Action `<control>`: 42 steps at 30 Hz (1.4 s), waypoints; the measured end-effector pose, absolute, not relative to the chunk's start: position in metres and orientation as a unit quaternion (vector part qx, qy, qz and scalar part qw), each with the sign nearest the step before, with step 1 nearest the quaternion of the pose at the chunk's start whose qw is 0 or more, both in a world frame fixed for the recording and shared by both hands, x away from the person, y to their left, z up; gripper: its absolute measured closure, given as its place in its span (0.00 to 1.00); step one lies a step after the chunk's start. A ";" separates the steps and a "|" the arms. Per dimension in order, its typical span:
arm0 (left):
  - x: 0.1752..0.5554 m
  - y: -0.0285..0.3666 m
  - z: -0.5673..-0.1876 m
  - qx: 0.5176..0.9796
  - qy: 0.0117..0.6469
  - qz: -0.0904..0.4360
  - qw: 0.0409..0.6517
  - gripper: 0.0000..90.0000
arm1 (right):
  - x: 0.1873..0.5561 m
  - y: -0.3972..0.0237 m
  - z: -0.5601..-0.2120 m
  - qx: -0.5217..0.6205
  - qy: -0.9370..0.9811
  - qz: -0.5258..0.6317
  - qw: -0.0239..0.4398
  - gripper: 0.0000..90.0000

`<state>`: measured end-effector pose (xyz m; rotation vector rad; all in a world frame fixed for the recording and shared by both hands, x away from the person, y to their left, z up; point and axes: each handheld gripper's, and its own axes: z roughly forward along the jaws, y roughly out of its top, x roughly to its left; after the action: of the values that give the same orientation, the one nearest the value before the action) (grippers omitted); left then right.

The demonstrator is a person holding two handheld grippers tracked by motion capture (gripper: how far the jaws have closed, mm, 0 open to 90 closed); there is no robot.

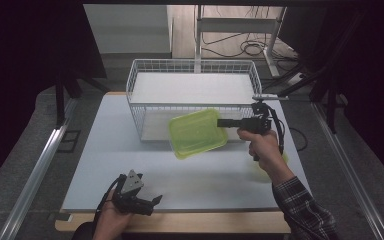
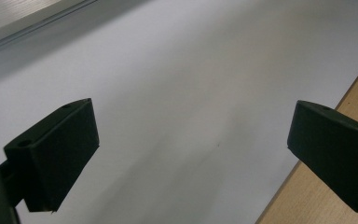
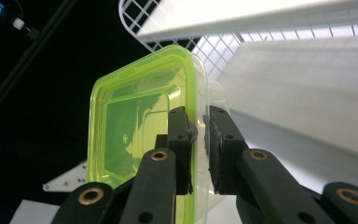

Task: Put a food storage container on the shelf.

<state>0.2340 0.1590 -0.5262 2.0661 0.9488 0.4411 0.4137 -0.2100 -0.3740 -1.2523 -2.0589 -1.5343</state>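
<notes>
The right claw (image 1: 223, 122) is clamped on the rim of a translucent lime-green, square plastic container (image 1: 198, 133), one pad inside the wall and one outside, as the right gripper view confirms (image 3: 198, 140). The container hangs clear of the white bench (image 1: 130, 165), tilted, in front of the near wall of the white wire basket (image 1: 139, 82), which stands at the far side of the bench; a pale board lies inside the basket. The left claw (image 1: 152, 201) rests low at the near bench edge, jaws wide apart with nothing between them, looking onto bare bench surface (image 2: 191, 93). Judgement: the work in hand appears to be carrying the container over the basket's near wall for placement inside. To do it well, the container's lower edge should clear the top wire before any forward travel, since the grip on a thin, flexible rim could slip or twist if the container strikes the mesh. It should be levelled over the basket floor, lowered until it rests, and only then released. The left claw need not intervene.
</notes>
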 end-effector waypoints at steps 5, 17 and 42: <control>0.234 0.159 -0.526 0.819 0.373 0.176 0.400 0.02 | 0.419 -0.212 -0.360 -0.436 -0.705 -0.543 0.136 0.89; 0.234 0.159 -0.527 0.819 0.372 0.177 0.398 0.02 | 0.435 -0.208 -0.337 -0.444 -0.692 -0.558 0.111 0.89; 0.235 0.159 -0.528 0.821 0.373 0.172 0.397 0.02 | 0.474 -0.195 -0.319 -0.487 -0.661 -0.569 0.050 0.89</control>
<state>0.2345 0.1586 -0.5281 2.0801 0.9442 0.4355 0.4740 -0.1949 -0.3185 -1.4830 -2.0127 -1.7312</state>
